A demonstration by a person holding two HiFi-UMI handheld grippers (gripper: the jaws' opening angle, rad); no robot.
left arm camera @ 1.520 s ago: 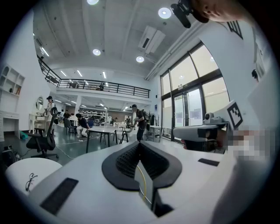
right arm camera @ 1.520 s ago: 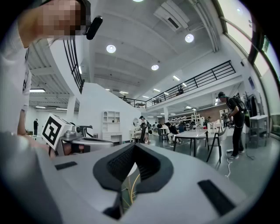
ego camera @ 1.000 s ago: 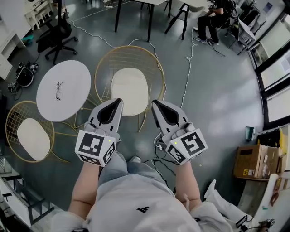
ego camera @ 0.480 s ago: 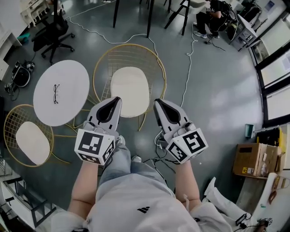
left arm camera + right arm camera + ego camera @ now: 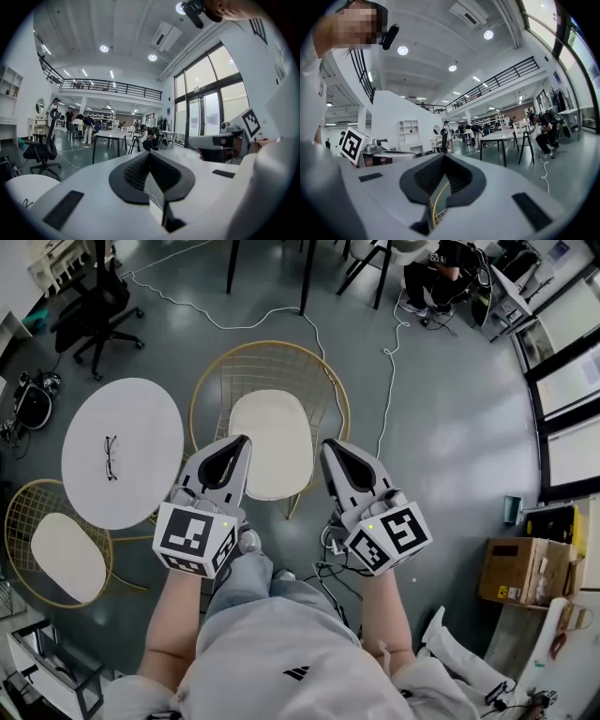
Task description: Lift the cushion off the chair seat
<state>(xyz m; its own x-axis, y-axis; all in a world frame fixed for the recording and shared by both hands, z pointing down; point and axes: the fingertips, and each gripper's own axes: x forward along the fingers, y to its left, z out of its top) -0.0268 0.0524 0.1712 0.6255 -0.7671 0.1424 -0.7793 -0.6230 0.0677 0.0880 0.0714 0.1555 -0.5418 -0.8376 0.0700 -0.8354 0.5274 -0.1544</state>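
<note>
Cushion [image 5: 270, 444] in wire chair [image 5: 272, 360] (glasses [image 5: 110, 444], perhaps, nearby)

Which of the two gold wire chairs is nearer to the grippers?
The centre gold wire chair, straight ahead of the left gripper and right gripper. The other gold chair stands far left, beside the round white table.

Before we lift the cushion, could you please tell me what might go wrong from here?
Both the left gripper and the right gripper are shut; unless they open, they may only push the flat cream cushion. The cushion lies in the gold wire chair, so a jaw may snag wire. A white cable trails over the grey floor beside the chair, a possible trip hazard.
</note>
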